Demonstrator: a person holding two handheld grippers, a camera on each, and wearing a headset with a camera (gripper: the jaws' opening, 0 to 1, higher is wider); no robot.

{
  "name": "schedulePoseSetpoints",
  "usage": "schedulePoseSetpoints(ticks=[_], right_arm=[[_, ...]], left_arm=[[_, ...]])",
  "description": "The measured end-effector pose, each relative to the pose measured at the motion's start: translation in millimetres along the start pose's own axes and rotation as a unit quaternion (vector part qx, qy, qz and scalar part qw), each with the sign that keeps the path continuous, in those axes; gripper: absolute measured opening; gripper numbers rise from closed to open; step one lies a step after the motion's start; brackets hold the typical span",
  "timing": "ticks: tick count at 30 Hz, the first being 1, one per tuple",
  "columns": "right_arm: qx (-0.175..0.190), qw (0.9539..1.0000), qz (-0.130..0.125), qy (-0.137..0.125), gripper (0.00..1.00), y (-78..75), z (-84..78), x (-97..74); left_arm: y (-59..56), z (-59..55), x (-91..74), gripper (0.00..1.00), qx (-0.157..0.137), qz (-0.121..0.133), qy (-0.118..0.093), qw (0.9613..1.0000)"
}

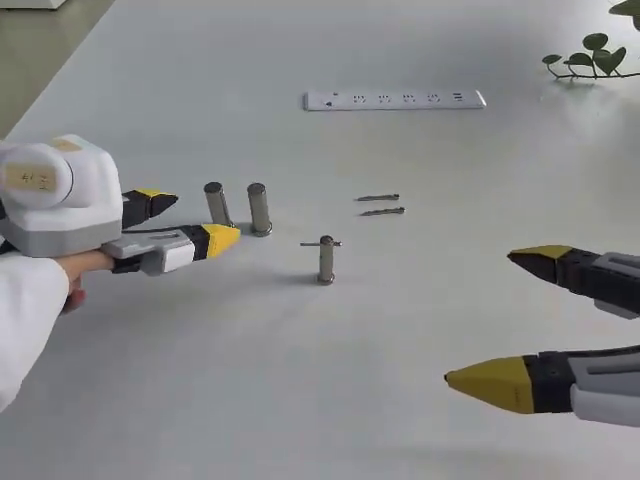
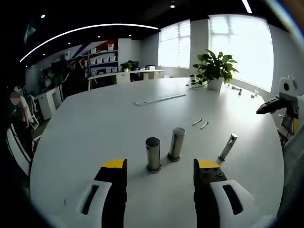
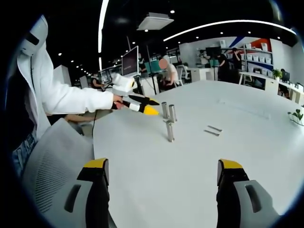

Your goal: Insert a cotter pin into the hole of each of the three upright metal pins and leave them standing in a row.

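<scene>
Head view puts the white worktop under everything. Your left claw comes in at 9 o'clock, spread wide and holding nothing, its tips just beside the outer bare pin. Your right claw sits at 4 o'clock, also wide and empty, well apart from the parts. A power strip lies at 12 o'clock. The inner bare pin stands just beside the outer one. At 4 o'clock from them, the third pin stands upright with a cotter pin crosswise through its top. Two loose cotter pins lie flat at 1 o'clock from it.
</scene>
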State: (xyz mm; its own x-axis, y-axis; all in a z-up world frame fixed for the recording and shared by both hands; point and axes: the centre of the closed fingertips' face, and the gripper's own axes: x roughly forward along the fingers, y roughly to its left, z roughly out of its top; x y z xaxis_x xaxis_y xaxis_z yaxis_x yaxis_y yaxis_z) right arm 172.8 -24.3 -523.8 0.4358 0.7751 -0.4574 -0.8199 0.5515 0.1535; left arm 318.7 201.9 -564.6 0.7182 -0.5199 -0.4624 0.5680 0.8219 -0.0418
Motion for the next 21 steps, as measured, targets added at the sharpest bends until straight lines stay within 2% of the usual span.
schedulePoseSetpoints(ticks=[6,10,16,21], right_arm=[[0.005,1.0,0.0,0.007,0.92,-1.4,-4.3,1.0],[0.008,0.9999,0.0,0.011,0.92,-2.7,-7.0,1.6],[0.015,0.9998,0.001,0.016,0.91,-2.8,-11.4,2.5],[0.018,0.9997,0.001,0.018,0.91,-3.1,-12.7,3.2]], left_arm=[[4.5,-0.7,14.2,0.48,0.006,0.003,0.007,1.0],[10.0,-2.1,21.7,0.39,0.004,0.01,0.009,0.9999],[9.2,-5.6,28.5,0.32,0.008,0.004,0.013,0.9999],[10.0,-6.4,31.5,0.25,0.012,0.009,0.016,0.9998]])
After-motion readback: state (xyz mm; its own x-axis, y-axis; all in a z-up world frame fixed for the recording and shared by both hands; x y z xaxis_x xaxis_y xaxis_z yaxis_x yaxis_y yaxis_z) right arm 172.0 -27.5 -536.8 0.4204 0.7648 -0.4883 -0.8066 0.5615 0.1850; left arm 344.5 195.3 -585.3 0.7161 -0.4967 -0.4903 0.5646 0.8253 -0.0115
